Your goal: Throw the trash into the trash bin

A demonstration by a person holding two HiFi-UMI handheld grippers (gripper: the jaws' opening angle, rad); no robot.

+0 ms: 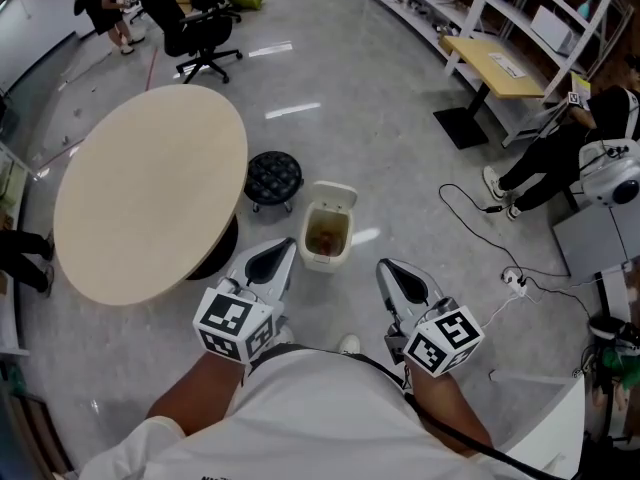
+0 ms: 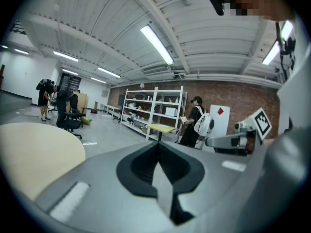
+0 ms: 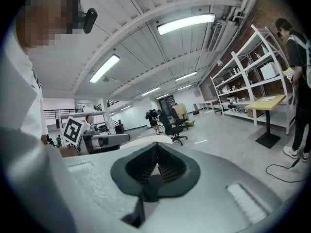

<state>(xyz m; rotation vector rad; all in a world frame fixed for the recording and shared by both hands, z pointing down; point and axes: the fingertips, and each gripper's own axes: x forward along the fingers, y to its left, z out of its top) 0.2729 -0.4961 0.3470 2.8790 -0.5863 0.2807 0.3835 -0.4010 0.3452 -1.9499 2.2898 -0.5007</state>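
Note:
A small cream trash bin (image 1: 327, 236) stands on the floor with its lid tipped back; something brownish lies inside. It sits just right of the round beige table (image 1: 150, 193), whose top shows nothing on it. My left gripper (image 1: 284, 245) hovers close to the bin's near left side, jaws together and empty. My right gripper (image 1: 391, 267) hangs to the bin's near right, also shut with nothing in it. In the left gripper view the left gripper (image 2: 158, 143) has its tips meeting. In the right gripper view the right gripper (image 3: 156, 144) is closed too. Neither gripper view shows the bin.
A black round stool (image 1: 273, 178) stands behind the bin by the table. A cable and plug strip (image 1: 514, 279) lie on the floor at the right. A person (image 1: 560, 153) sits by a desk (image 1: 495, 63) at the far right. An office chair (image 1: 200, 28) stands far back.

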